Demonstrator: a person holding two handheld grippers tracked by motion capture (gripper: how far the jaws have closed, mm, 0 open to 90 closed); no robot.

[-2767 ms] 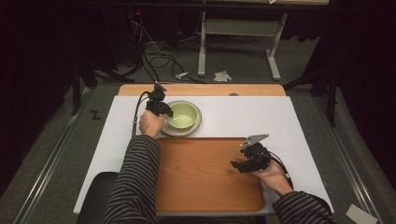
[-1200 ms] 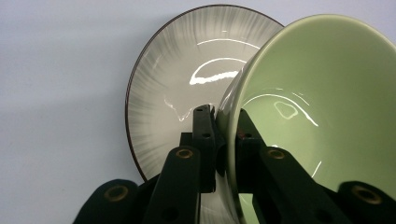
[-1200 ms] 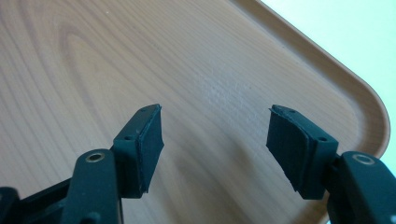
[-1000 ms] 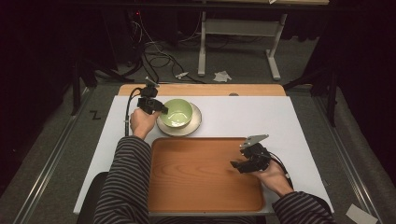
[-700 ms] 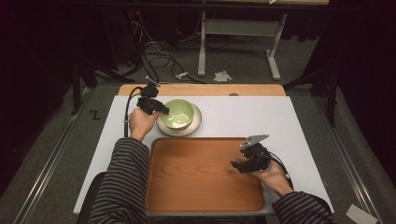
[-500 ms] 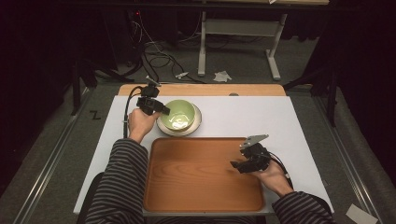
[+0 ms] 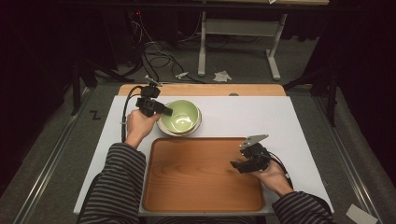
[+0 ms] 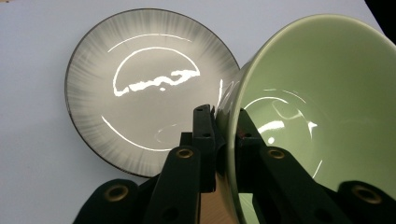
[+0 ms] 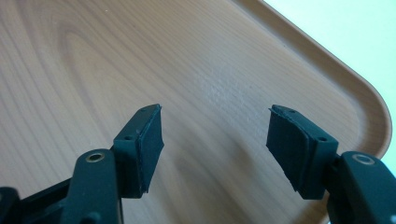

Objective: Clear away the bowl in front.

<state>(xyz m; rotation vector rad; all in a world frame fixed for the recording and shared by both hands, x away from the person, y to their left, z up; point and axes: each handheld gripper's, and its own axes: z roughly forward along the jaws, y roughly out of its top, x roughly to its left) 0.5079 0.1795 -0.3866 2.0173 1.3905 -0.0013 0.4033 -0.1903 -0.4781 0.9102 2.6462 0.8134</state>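
Dark floor and trailing cables frame a white surface (image 7: 243, 116) in the high view, with a wooden tray (image 7: 196, 179) along its near edge and a green bowl (image 7: 181, 116) toward the far left corner, sitting over a grey plate (image 7: 198, 125). On the bowl's left rim sits the left hand-held gripper (image 7: 163, 111), while the right hand-held gripper (image 7: 239, 165) hovers over the tray's right side. Over to the left gripper view: the jaws are pinching the bowl (image 8: 317, 112) by its rim, one pad inside, one outside, and it hangs tilted, mouth tipped toward the lens, clear of the plate (image 8: 149, 88) lying flat behind. Glazed ceramic, by that shine, so I'd call it stiff, slick, breakable and fairly weighty for a one-edge grip; the rim is the only real purchase, and a deep, firm bite should stop it swinging or slipping. Round as it is, there's no long axis; its opening faces up and sideways just now. Now the right gripper view: its hand-held gripper (image 9: 215, 140) stands spread wide, nothing between the pads, low above the tray (image 9: 187, 60) near a rounded corner.
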